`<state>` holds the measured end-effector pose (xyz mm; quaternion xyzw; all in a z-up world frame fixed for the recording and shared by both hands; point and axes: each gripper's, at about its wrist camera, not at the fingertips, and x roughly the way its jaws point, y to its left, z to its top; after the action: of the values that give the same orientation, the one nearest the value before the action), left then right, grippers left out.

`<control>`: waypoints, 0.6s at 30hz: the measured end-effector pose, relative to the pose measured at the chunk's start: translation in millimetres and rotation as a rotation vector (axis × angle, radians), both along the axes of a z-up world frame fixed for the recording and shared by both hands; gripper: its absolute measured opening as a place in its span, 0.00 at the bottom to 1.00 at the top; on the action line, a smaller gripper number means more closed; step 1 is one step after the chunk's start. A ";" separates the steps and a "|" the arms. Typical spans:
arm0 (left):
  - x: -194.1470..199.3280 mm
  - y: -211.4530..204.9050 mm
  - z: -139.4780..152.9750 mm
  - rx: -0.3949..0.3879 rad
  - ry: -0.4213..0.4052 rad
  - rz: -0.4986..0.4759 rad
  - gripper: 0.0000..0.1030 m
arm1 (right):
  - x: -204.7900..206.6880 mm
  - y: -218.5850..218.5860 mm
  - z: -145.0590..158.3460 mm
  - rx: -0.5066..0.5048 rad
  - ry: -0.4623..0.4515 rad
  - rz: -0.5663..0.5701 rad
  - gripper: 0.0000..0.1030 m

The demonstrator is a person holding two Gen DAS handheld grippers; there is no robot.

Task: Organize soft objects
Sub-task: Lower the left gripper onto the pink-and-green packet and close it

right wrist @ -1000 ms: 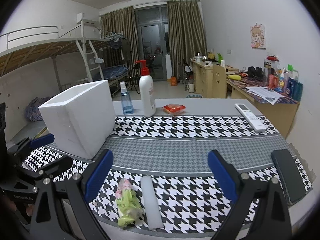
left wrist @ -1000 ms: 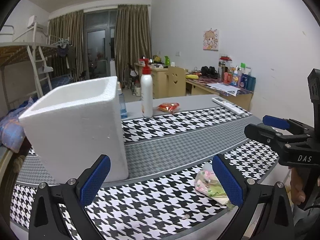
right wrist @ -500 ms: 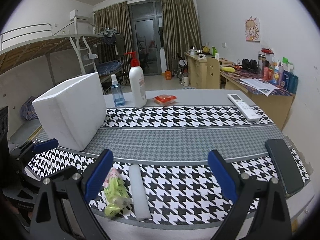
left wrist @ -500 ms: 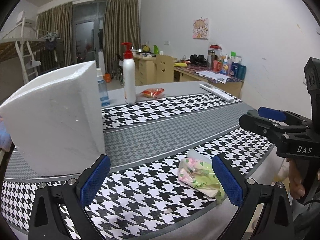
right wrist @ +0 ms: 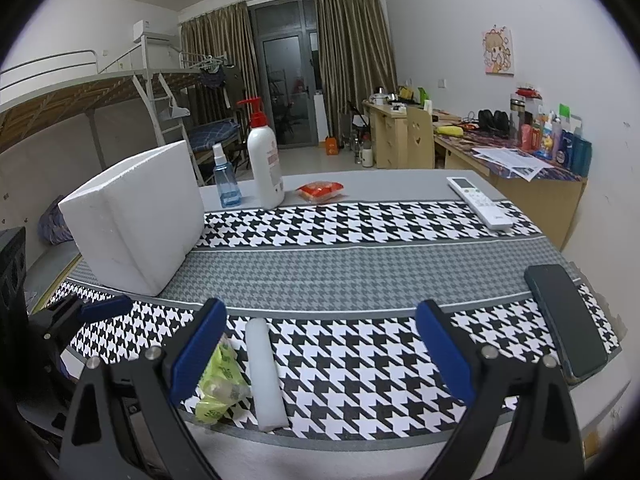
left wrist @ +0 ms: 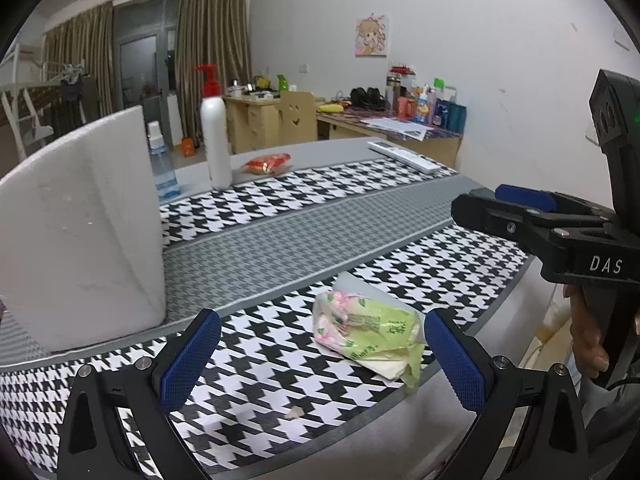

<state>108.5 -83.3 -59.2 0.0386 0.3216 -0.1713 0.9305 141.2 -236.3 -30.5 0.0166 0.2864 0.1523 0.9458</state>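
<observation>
A soft green and pink tissue pack (left wrist: 366,334) lies near the table's front edge, between my left gripper's open fingers but a little ahead of them. It also shows in the right wrist view (right wrist: 220,380), partly behind my right gripper's left finger. A white foam bar (right wrist: 264,372) lies beside it. A white foam box (left wrist: 76,228) stands at the left (right wrist: 136,216). My left gripper (left wrist: 320,360) is open and empty. My right gripper (right wrist: 320,354) is open and empty, and shows in the left wrist view (left wrist: 520,204).
A houndstooth cloth (right wrist: 360,240) covers the table. At the back stand a white pump bottle (right wrist: 264,164), a blue spray bottle (right wrist: 226,184) and a red snack packet (right wrist: 320,191). A white remote (right wrist: 478,202) and a black phone (right wrist: 566,316) lie at the right.
My left gripper has dropped lower and closer to the tissue pack, which now sits larger between its fingers. My right gripper has come down toward the table's front edge.
</observation>
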 end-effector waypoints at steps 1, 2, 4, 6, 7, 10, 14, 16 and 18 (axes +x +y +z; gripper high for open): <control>1.1 -1.3 -1.3 0.000 0.006 -0.003 0.99 | 0.1 -1.2 -0.3 0.002 0.001 -0.002 0.95; 2.1 -2.7 -2.7 0.001 0.013 -0.006 0.99 | 0.2 -2.3 -0.7 0.004 0.002 -0.004 0.95; 4.1 -5.9 -6.2 0.005 0.029 -0.016 0.99 | 0.5 -2.5 -1.5 0.006 0.004 -0.008 0.95; 5.3 -8.3 -8.7 0.008 0.038 -0.024 0.99 | 1.1 -3.7 -2.6 0.008 0.009 -0.011 0.95; 5.9 -10.1 -10.2 0.012 0.044 -0.028 0.99 | 1.2 -4.0 -3.1 0.009 0.011 -0.012 0.95; 6.7 -13.5 -14.2 0.018 0.055 -0.038 0.99 | 2.2 -5.0 -5.3 0.013 0.017 -0.013 0.95; 8.7 -18.4 -18.0 0.021 0.068 -0.052 0.99 | 2.8 -6.2 -7.3 0.017 0.022 -0.013 0.95; 10.1 -20.5 -20.1 0.024 0.075 -0.055 0.99 | 3.4 -7.1 -8.4 0.018 0.025 -0.012 0.95; 12.6 -22.9 -22.0 0.029 0.083 -0.056 0.99 | 4.4 -9.3 -10.0 0.018 0.028 -0.015 0.95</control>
<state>121.1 -106.2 -81.3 0.0538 0.3611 -0.1939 0.9106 145.6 -245.6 -40.5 0.0296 0.2982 0.1475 0.9426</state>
